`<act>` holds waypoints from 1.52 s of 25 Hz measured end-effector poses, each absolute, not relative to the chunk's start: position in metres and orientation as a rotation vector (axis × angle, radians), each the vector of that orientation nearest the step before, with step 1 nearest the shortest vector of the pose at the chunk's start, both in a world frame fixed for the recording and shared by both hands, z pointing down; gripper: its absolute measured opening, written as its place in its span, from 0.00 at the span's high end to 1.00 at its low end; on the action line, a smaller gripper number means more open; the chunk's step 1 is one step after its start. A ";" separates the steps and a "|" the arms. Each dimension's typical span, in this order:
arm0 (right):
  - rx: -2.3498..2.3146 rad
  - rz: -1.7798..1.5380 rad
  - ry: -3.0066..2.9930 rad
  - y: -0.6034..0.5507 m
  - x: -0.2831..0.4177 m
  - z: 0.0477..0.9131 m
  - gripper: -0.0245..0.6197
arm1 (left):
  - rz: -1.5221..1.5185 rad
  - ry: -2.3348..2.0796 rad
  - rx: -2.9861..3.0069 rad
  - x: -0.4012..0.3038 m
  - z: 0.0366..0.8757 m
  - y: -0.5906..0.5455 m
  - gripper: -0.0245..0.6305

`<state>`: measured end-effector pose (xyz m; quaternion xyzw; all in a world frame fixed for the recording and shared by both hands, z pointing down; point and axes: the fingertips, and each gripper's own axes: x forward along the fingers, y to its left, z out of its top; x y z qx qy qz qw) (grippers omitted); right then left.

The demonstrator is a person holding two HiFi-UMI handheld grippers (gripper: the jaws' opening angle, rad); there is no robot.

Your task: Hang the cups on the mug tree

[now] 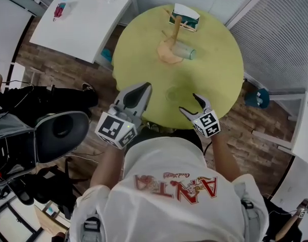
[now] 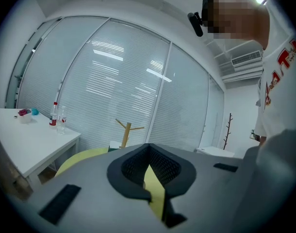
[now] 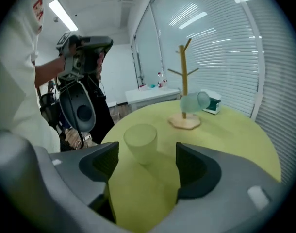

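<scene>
A wooden mug tree [image 1: 177, 30] stands at the far side of the round yellow-green table [image 1: 144, 49], and shows too in the right gripper view as the mug tree [image 3: 184, 72]. A pale green cup [image 3: 194, 102] hangs on it, low by the base. A yellow-green cup [image 3: 140, 142] stands upright on the table just ahead of my right gripper [image 3: 147, 158], whose jaws stand open on either side of it without touching. From above, that cup [image 1: 172, 94] is faint between both grippers. My left gripper [image 1: 144, 88] is shut and empty over the table's near edge.
A green-and-white tissue box [image 1: 184, 17] sits behind the mug tree. A white table [image 1: 83, 19] with bottles stands at the far left. A grey office chair [image 1: 60, 132] is at my left. Blinds cover the windows at the right.
</scene>
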<state>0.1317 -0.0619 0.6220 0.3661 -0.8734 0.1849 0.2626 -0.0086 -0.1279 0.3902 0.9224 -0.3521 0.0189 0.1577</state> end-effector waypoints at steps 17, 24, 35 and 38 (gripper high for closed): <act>0.931 0.435 -2.259 -0.098 0.071 0.716 0.36 | 0.159 -1.052 2.516 -0.037 0.433 -0.108 0.95; 0.958 0.416 -2.265 -0.114 0.061 0.712 0.42 | 0.156 -1.050 2.498 -0.041 0.439 -0.112 0.95; 0.971 0.460 -2.281 -0.140 0.042 0.706 0.42 | 0.162 -1.049 2.478 -0.043 0.448 -0.115 0.95; 0.982 0.454 -2.283 -0.146 0.037 0.708 0.43 | 0.167 -1.061 2.474 -0.047 0.449 -0.116 0.95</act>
